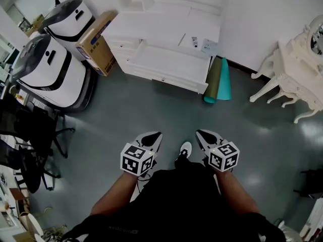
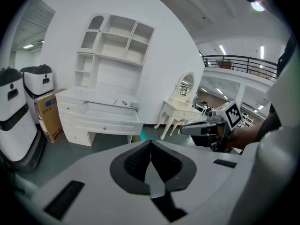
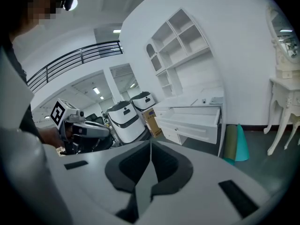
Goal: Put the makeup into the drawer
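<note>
A white desk (image 1: 166, 34) stands against the far wall with its wide drawer (image 1: 169, 64) pulled open. On the desk top lie a small makeup item (image 1: 194, 42) and a flat grey case (image 1: 208, 46), also seen as the small item (image 3: 204, 101) and the case (image 3: 216, 99) in the right gripper view. My left gripper (image 1: 155, 135) and right gripper (image 1: 201, 133) are held side by side over the grey floor, well short of the desk. Both are shut with nothing between the pads, as the left gripper (image 2: 150, 144) and right gripper (image 3: 150, 146) show.
Two white domed machines (image 1: 50, 69) and a cardboard box (image 1: 98, 44) stand left of the desk. Rolled green and teal mats (image 1: 218, 79) lean at its right end. An ornate white dressing table (image 1: 298, 69) is at far right, a black chair (image 1: 25, 135) at left.
</note>
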The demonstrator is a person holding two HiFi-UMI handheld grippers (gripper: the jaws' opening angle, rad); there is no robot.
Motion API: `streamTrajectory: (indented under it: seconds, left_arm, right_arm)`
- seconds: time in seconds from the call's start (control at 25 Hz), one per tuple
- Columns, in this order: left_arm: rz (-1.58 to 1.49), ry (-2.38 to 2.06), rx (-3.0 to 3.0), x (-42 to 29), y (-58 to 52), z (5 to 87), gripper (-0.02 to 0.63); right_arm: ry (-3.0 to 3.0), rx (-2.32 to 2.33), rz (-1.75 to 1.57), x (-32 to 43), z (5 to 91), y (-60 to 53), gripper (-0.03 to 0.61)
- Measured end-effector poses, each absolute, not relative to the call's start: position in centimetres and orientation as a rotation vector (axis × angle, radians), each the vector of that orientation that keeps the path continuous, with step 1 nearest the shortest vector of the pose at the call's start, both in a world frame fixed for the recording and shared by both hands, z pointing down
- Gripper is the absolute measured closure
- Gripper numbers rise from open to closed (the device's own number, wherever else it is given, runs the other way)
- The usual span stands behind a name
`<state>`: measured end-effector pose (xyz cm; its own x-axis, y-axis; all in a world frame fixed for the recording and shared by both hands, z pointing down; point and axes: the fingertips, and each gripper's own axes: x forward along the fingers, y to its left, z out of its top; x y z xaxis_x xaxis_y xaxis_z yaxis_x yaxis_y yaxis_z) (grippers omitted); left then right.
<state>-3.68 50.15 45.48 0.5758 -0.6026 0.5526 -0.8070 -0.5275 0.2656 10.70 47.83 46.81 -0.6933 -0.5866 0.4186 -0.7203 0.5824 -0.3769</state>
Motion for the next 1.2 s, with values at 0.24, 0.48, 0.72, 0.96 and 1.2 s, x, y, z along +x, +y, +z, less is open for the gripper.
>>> streamTrajectory:
  seconds: [0.24, 0.48, 0.72, 0.96, 1.2]
  left_arm:
    - [0.56, -1.151, 2.308, -2.7, 43.6, 44.6, 0.603]
    - [0.577, -1.156, 2.313, -0.7, 37.4, 44.6, 0.603]
    - [0.583, -1.169, 2.33, 0.9, 32.8, 44.7, 0.603]
    - [0.619, -1.158, 2.321, 1.3, 30.9, 44.9, 0.603]
    - [0.637, -1.106, 2.335, 1.8, 28.4, 45.7, 0.603]
  right_arm:
    - [-2.598, 1.104, 0.781, 12.4, 45.9, 40.5, 0.548]
    - [-2.602, 1.123, 0.777, 14.9, 45.8, 35.2, 0.548]
    - [-2.583, 1.146, 0.803, 17.3, 47.2, 32.1, 0.548]
    - [-2.564, 1.157, 0.85, 18.3, 48.0, 30.7, 0.548]
    - [-2.547, 1.182, 0.853, 18.6, 48.6, 28.7, 0.548]
